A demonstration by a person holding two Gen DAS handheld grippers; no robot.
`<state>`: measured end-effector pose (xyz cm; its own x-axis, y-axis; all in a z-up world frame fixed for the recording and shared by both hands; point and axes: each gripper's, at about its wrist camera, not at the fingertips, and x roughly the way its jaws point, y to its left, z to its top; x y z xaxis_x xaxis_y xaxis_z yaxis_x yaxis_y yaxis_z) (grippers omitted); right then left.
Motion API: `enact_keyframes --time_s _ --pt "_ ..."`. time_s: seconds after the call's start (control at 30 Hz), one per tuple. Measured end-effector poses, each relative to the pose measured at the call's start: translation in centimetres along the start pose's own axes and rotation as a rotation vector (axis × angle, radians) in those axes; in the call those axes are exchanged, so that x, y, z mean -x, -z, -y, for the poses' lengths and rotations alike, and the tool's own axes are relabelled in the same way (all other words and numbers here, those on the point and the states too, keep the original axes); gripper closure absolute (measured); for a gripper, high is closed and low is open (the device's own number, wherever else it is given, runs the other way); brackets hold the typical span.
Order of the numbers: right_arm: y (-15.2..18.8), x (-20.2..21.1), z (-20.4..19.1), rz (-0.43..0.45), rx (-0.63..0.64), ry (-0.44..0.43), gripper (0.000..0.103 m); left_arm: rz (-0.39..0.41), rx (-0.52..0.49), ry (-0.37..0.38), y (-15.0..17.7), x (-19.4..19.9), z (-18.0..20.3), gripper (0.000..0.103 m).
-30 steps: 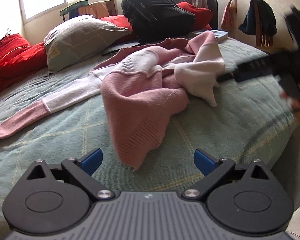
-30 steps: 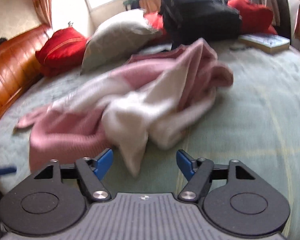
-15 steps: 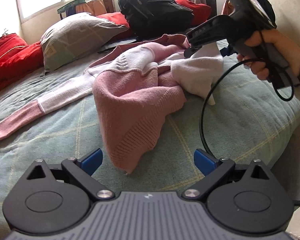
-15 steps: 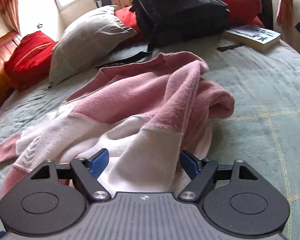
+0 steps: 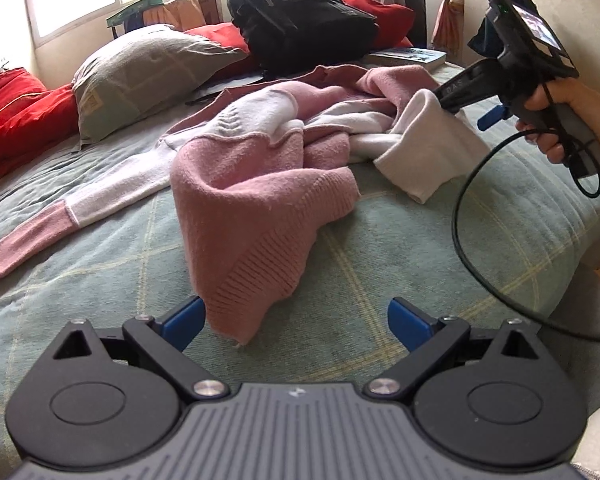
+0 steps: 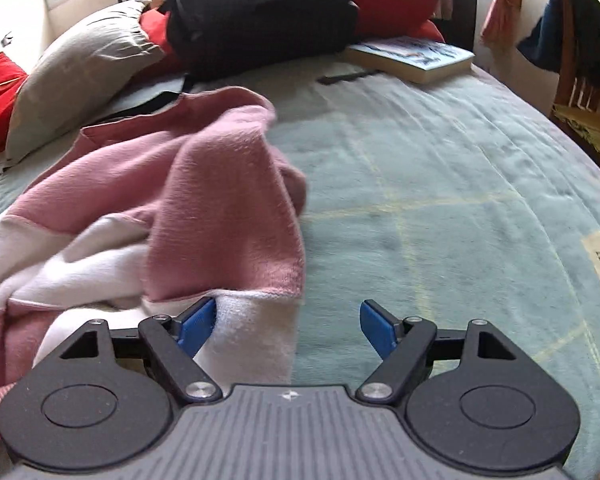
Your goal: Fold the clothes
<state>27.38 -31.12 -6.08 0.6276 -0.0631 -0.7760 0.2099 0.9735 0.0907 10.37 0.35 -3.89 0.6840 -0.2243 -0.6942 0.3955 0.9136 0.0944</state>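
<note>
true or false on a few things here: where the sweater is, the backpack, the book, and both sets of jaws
1. The pink and white knit sweater lies crumpled on the green quilted bedspread. True.
2. The left gripper is clamped on the sweater's hem. False: its jaws stand wide open, the hem just ahead of them.
3. The black backpack sits at the far side of the bed beside the grey pillow. True.
4. The paperback book lies on top of the sweater. False: it rests on the bedspread, apart from it.
5. The right gripper is shut. False: its jaws are open, with the white cuff between them.
</note>
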Motion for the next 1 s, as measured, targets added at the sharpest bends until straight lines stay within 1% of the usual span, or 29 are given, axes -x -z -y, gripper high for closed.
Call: enact_keyframes --time_s 0.07,0.1,0.27,0.33,0.4,0.47,0.53,0.6,0.63,0.7,0.77,0.87,0.93,1.0 --pt "0.0 0.3 0.2 0.004 0.016 0.012 0.021 0.002 0.000 0.003 0.0 0.1 0.0 0.005" --pt "0.0 0.5 0.1 0.008 0.018 0.002 0.021 0.001 0.001 0.001 0.0 0.1 0.0 0.005" --pt "-0.8 2.6 -0.5 0.021 -0.021 -0.120 0.020 0.005 0.003 -0.008 0.1 0.3 0.0 0.005" --pt "-1.2 3.4 -1.7 0.019 -0.007 -0.167 0.019 0.009 0.003 -0.007 0.1 0.4 0.0 0.005" --pt "-1.5 4.1 -3.2 0.014 0.016 -0.210 0.015 0.012 0.004 -0.004 0.2 0.5 0.0 0.005" --pt "-1.5 4.4 -5.2 -0.001 0.059 -0.223 0.011 0.013 0.010 -0.005 0.3 0.6 -0.1 0.005" --pt "-1.1 4.1 -6.8 -0.023 0.120 -0.191 0.011 0.014 0.015 -0.006 0.5 0.6 -0.3 0.005" --pt "-0.6 3.3 -7.7 -0.056 0.174 -0.104 0.011 0.017 0.019 -0.006 0.7 0.8 -0.4 0.005" --pt "-0.2 2.9 -7.7 -0.064 0.189 -0.055 0.011 0.021 0.022 -0.003 0.8 1.0 -0.5 0.005" --pt "0.5 2.8 -6.8 -0.074 0.186 -0.006 0.011 0.027 0.030 0.007 1.0 1.1 -0.7 0.005" --pt "1.1 3.2 -5.7 -0.065 0.162 0.025 0.011 0.026 0.036 0.014 1.1 1.0 -0.8 0.005" --pt "2.1 3.7 -5.3 -0.038 0.158 0.071 0.011 0.024 0.035 0.019 1.2 0.8 -0.7 0.005" --pt "2.8 3.6 -5.7 -0.011 0.175 0.112 0.011 0.024 0.032 0.023 1.3 0.6 -0.5 0.005" --pt "3.4 3.0 -6.5 0.025 0.210 0.178 0.011 0.029 0.029 0.028 1.3 0.9 -0.4 0.005"
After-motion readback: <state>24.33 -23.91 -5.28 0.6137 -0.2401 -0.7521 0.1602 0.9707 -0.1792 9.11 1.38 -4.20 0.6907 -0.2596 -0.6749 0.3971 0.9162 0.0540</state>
